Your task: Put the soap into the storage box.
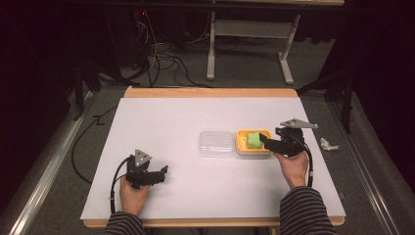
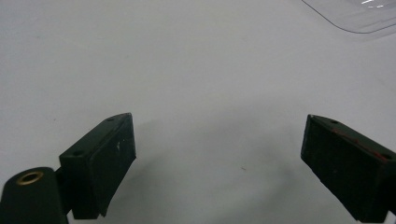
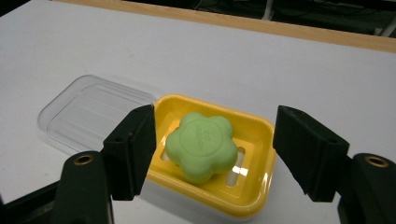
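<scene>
Right claw [image 3: 212, 154] is hovering released, jaws straddling the green flower-shaped soap [image 3: 201, 147] lying in the yellow soap dish [image 3: 261, 135]; clear lid [image 1: 216, 143] is lying just beside the dish on the bench [image 1: 161, 117]. Left claw [image 1: 155, 177] is resting released, well apart. Judgement: soap looks slippery, so centre jaws low on its sides, clear of the dish rim.

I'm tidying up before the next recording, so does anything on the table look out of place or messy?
One thing: a small crumpled white scrap lies near the table's right edge, apart from everything else. The clear lid sits beside the yellow soap dish, not on it, and the green soap rests inside. Nothing looks spilled or damaged.
</scene>
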A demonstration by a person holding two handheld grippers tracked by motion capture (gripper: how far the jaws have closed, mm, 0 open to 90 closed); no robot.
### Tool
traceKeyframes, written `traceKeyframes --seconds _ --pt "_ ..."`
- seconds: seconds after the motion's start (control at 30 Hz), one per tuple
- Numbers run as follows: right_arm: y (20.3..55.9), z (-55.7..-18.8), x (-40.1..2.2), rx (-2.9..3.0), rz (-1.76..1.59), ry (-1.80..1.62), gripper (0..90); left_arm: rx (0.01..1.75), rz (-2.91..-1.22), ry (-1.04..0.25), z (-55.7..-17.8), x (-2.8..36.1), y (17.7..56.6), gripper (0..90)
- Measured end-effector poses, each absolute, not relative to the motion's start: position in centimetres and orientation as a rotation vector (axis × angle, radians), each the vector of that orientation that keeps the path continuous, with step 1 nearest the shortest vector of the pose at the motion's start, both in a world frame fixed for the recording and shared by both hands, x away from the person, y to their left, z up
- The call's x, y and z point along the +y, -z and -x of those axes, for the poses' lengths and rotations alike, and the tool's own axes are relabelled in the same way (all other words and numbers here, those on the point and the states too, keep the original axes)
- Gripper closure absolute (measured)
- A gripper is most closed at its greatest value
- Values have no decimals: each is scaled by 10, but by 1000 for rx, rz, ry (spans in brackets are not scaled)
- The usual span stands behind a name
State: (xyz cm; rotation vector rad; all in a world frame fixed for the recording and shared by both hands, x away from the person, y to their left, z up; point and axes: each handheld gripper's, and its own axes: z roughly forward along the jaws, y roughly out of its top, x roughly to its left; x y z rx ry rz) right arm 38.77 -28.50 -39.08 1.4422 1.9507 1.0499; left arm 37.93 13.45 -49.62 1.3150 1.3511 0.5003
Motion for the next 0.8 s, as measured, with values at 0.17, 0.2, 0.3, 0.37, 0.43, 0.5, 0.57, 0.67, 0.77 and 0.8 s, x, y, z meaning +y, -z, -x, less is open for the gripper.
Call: traceKeyframes --seconds 0.17,0.2,0.3,0.37,0.43,0.5,0.57,0.67,0.77,0.8 --pt "387 -381 -291 1928 -1448 -1075 306 1350 -1317 -503 -380 134 497 107" --pt "387 -380 -293 1930 -1435 -1076 305 1350 -1318 -503 -380 134 497 107" --pt "385 -376 -295 1923 -1432 -1082 302 1351 -1315 -502 -380 134 496 107" --pt "384 -374 -296 1918 -1433 -1089 301 1351 -1316 -504 -380 134 497 108" --pt "382 -371 -298 1907 -1435 -1098 301 1350 -1319 -505 -380 134 497 108" --pt "380 -368 -300 1901 -1429 -1110 301 1350 -1320 -505 -380 134 497 108" --pt "379 -365 -301 1896 -1430 -1112 302 1351 -1318 -505 -380 134 497 109" --pt "378 -363 -303 1889 -1423 -1119 302 1351 -1315 -505 -380 134 497 109" --pt "375 -359 -306 1882 -1414 -1123 302 1351 -1319 -505 -380 134 497 111" --pt "375 -358 -307 1877 -1412 -1128 302 1351 -1318 -505 -380 134 497 111"
